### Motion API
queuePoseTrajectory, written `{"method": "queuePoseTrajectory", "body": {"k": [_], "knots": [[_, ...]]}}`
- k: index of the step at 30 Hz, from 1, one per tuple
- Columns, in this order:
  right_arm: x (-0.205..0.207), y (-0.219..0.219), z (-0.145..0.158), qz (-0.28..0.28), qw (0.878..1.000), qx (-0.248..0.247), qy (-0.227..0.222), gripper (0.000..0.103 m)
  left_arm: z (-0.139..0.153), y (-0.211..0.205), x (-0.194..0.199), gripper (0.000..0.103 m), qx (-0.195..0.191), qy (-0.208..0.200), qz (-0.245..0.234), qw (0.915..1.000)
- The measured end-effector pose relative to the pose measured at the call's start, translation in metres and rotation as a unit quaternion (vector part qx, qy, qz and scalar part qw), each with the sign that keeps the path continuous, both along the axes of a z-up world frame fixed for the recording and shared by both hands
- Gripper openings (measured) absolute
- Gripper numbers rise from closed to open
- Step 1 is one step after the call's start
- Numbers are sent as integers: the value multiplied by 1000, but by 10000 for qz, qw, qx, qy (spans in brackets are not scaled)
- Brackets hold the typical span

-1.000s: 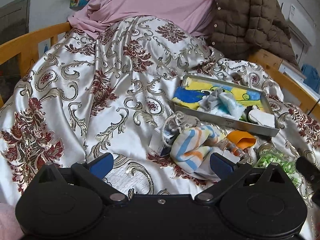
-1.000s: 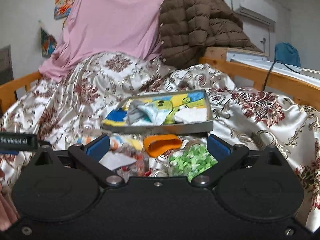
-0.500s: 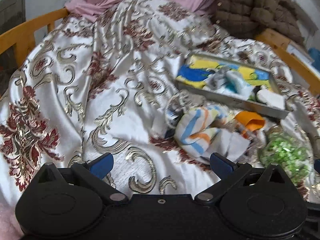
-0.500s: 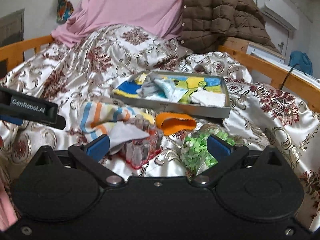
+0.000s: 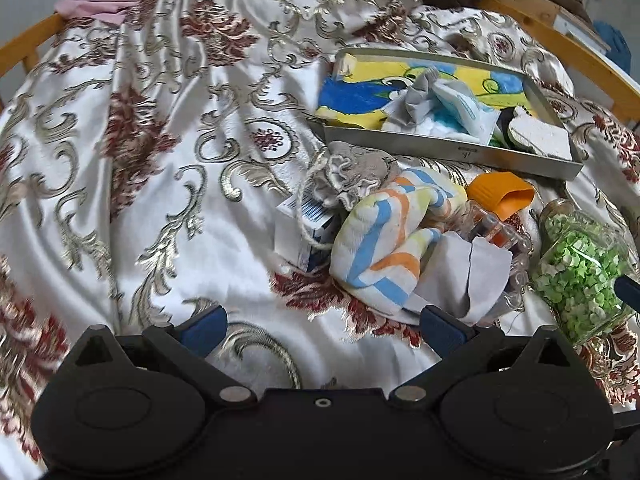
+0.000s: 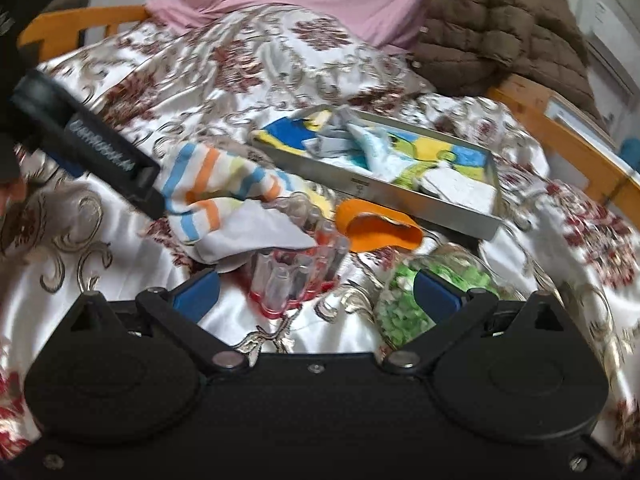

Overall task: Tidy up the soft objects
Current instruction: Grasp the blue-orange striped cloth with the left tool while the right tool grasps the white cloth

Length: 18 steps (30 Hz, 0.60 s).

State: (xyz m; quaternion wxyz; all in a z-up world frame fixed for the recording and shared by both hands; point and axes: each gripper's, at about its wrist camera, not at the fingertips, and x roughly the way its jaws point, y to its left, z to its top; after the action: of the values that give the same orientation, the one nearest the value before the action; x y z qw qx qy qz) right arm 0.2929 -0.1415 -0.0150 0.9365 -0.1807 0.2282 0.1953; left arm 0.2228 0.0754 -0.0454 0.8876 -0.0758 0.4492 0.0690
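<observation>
Left wrist view: striped cloth [image 5: 384, 240] lying on the patterned bedspread [image 5: 160, 160] just before the metal tray [image 5: 452, 148], beside an orange cup [image 5: 500, 196] and a jar of green pieces [image 5: 580, 272]; left gripper [image 5: 324, 328] and right gripper [image 6: 316, 292] both spread, holding nothing.

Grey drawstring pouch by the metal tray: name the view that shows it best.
Left wrist view: the grey drawstring pouch lies in full sight above the striped towel. In the right wrist view I cannot find it; the towel likely covers it.

My bed [image 5: 168, 168], satin floral cover, carries a metal tray [image 5: 452, 150], striped towel [image 5: 384, 236], orange cup [image 5: 500, 196], green-bead jar [image 5: 580, 272], small box [image 5: 304, 232].
</observation>
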Motion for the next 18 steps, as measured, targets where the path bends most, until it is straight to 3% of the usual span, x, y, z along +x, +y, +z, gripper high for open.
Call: {"method": "queuePoseTrajectory", "body": {"k": [6,11,18], "knots": [[8,27,-14,688,9954,-595,-297,102,-2,2,11,102,-332,-273,-180,9989],[21,46,-18,915,9942,-535,-195,102,-2,2,23,102,-436,-516,-137,9976],[32,68,-26,1132,9892,-826,-426,102,-3,3,30,102,-492,-530,-281,9970]]}}
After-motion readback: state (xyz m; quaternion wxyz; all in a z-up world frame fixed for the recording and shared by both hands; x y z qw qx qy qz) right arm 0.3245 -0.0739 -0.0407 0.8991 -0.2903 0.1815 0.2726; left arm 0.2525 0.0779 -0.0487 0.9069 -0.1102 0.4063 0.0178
